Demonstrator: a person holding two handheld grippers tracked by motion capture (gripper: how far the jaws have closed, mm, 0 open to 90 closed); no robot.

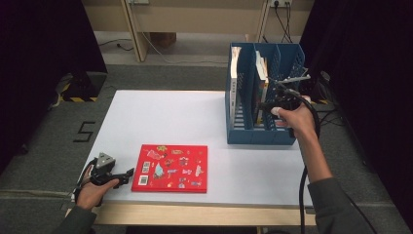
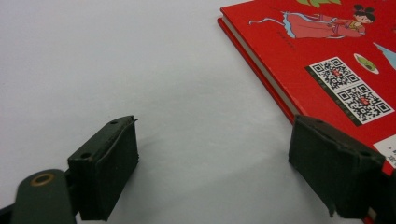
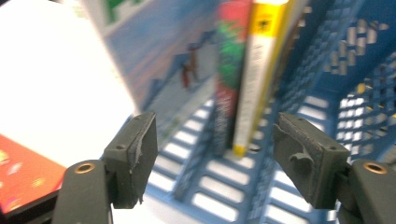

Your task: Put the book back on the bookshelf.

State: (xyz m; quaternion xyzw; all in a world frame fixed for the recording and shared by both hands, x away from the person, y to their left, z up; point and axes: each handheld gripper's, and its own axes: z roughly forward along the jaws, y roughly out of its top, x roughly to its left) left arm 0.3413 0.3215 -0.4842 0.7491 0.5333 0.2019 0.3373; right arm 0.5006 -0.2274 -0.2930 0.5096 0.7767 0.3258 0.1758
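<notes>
High view first: your left gripper rests low on the white surface near its front left corner, jaws pointing toward the red book, which lies flat just beside them. Your right gripper is at the front of the blue file rack, which stands upright toward the far right of the surface. Your right hand holds it level with the rack's middle compartments. Upright books stand in the rack, one pale book in the leftmost compartment and others in the next.

Left gripper view: your jaws stand wide apart with bare surface between them and nothing in their grip. The red book lies to the right, its near corner right at the right-hand jaw; whether the two touch you cannot tell. The cover shows cartoon figures and two QR codes, and the page edge faces you.

Right gripper view: your jaws are open and grip nothing. Between them and a little beyond stand a yellow-spined book and a red-and-green one beside it, upright on the rack's slotted blue floor. A blue-covered book leans at left. This picture is blurred. The red book shows at the lower left.
</notes>
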